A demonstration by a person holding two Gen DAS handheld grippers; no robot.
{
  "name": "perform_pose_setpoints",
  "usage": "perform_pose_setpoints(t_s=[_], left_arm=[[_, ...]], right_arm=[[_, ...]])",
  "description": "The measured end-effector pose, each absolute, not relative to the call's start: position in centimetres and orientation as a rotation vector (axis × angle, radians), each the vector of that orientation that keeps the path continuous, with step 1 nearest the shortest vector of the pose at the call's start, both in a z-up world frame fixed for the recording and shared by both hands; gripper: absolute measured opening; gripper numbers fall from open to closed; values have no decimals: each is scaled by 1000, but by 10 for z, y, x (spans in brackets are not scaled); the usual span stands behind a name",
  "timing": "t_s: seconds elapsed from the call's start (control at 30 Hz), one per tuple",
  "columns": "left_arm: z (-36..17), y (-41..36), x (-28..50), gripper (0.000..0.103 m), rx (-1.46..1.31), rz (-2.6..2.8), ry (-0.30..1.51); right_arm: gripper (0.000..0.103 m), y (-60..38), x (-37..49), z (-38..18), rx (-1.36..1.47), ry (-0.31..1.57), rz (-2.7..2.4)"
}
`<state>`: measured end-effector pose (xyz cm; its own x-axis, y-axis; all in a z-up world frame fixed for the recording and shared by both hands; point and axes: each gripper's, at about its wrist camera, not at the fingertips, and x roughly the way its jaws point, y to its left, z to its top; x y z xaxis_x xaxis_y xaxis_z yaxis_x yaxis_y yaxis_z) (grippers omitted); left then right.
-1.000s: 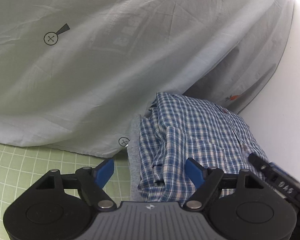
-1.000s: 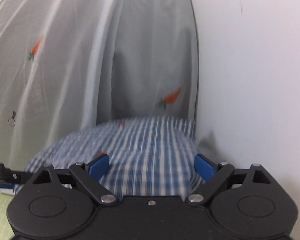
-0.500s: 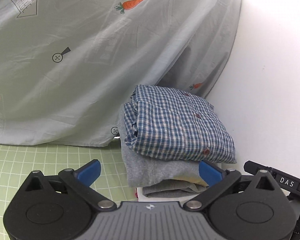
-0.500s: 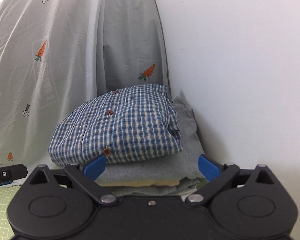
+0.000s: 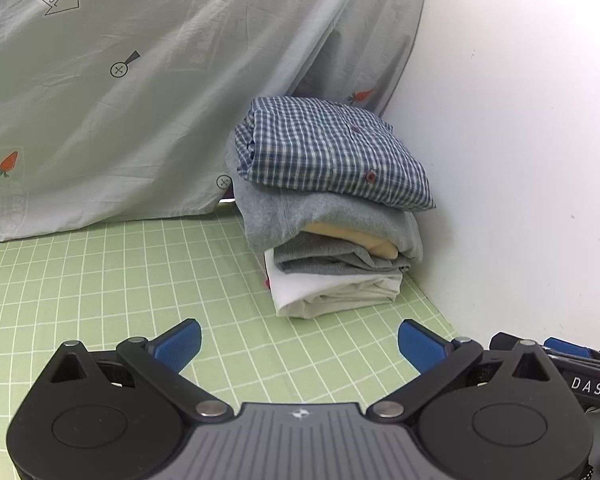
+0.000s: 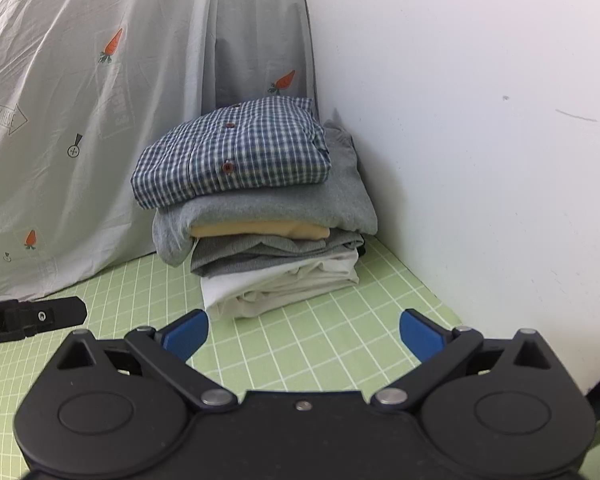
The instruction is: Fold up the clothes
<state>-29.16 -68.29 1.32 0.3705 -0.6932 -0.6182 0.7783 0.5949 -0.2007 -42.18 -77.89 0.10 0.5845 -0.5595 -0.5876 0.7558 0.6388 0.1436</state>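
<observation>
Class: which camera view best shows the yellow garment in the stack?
The right wrist view: the yellow garment shows as a long band beneath the grey top. The left wrist view shows only a short wedge of it.

Left gripper [image 5: 299,342], right gripper [image 6: 303,332]: jaws spread wide (both empty).
</observation>
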Motion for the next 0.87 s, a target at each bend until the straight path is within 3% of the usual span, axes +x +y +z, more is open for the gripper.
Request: perform_pose_setpoints(t_s=[0.87], left_arm=[[9,-658,-329,103,205,-971,707]], right_arm=[[103,-753,-449,-7,443,555,-804]])
